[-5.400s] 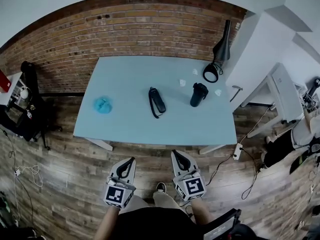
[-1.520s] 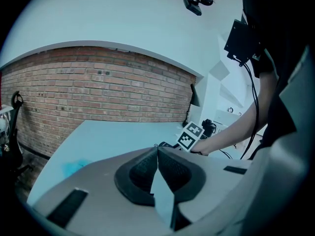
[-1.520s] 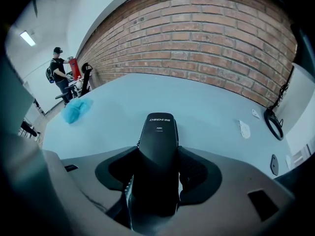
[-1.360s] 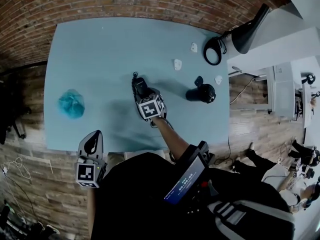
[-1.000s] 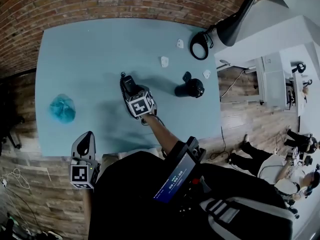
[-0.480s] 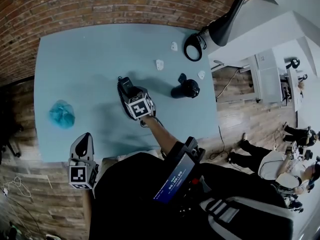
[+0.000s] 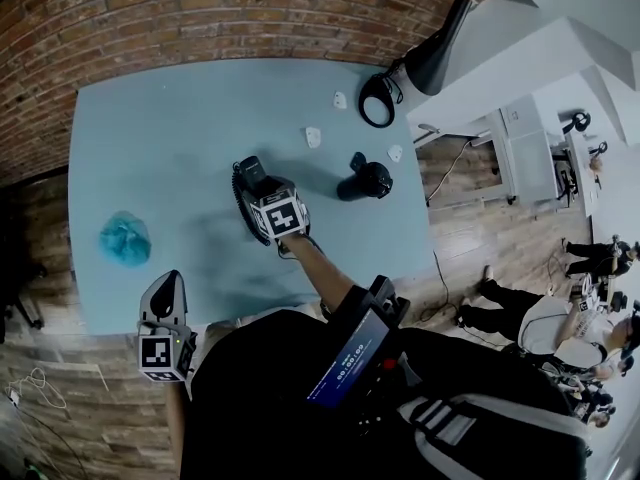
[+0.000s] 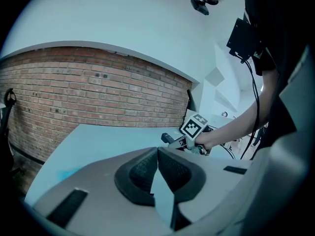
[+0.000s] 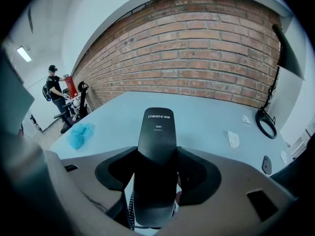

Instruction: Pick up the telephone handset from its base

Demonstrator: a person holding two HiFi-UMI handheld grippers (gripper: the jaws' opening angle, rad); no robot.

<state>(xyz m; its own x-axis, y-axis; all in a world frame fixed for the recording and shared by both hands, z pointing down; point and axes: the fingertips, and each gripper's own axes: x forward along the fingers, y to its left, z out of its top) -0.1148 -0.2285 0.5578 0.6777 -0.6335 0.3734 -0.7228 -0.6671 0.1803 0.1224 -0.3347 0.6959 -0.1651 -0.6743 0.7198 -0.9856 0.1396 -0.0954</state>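
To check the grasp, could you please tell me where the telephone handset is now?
The telephone handset is clamped by the fingers of the right gripper, near the middle of the blue table, left of the black mug in the head view.

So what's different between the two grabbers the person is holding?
The right gripper is clamped on the black handset; the left gripper is shut on nothing. The right reaches out over the blue table; the left hangs back by its near edge. Both carry a marker cube.
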